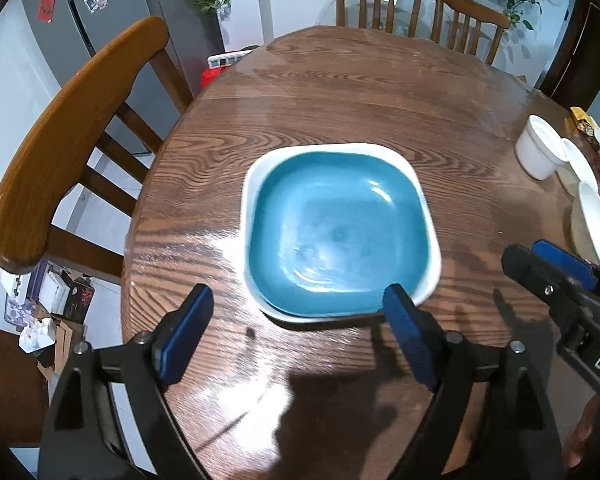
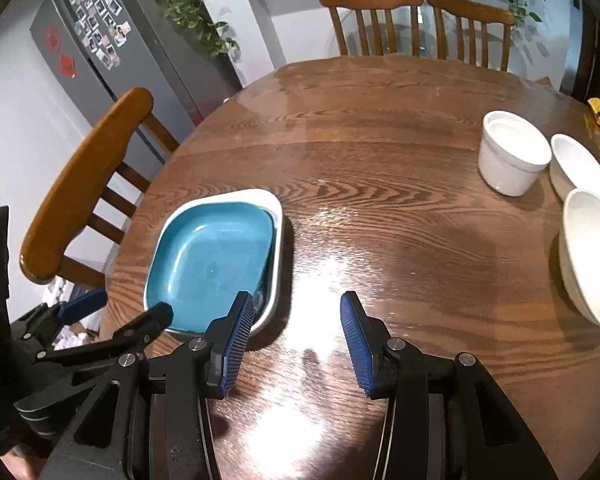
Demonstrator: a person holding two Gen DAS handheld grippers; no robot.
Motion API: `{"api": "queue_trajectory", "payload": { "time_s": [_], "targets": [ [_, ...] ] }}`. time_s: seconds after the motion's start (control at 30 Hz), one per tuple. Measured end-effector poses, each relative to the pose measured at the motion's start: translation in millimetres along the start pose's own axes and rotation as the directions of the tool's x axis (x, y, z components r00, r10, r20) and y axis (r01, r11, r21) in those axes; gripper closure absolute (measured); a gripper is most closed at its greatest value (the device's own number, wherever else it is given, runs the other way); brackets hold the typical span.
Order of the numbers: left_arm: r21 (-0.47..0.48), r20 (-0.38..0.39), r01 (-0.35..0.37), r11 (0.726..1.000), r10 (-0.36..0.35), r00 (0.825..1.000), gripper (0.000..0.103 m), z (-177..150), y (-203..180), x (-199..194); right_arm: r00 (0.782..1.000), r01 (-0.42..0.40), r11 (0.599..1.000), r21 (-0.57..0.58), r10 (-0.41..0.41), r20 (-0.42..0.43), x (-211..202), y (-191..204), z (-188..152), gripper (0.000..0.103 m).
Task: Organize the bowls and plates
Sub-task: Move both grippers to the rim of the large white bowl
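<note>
Round wooden table [image 1: 340,92]; chairs [image 1: 72,128] around; grey fridge [image 2: 112,40] behind.

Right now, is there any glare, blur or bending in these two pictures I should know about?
Left wrist view: glare on the table beside the blue plate, whose near rim is smeared by blur, and the chair bows from the fisheye. Right wrist view: a bright glare patch between the right gripper fingers, sharper overall, edges curved.

A home dining room: a round wooden table [image 2: 380,184] ringed by chairs [image 2: 372,20], a photo-covered fridge [image 2: 100,32] behind.
</note>
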State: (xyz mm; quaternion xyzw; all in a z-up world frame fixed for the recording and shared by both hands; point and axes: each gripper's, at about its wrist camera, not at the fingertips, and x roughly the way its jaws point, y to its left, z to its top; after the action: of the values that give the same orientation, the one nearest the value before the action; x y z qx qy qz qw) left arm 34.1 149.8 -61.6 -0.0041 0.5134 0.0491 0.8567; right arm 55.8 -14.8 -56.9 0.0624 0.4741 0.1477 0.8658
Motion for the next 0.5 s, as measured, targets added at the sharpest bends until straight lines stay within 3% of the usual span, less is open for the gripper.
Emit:
{"api": "queue_trajectory", "payload": {
  "time_s": [0.5],
  "targets": [
    [0.048, 0.016, 0.030, 0.998, -0.031, 0.999, 0.013, -8.9, -75.5, -21.0, 0.999, 0.003, 1.000, 0.007, -0.004, 0.049, -45.0, -63.1, -7.5, 0.057]
  ]
}}
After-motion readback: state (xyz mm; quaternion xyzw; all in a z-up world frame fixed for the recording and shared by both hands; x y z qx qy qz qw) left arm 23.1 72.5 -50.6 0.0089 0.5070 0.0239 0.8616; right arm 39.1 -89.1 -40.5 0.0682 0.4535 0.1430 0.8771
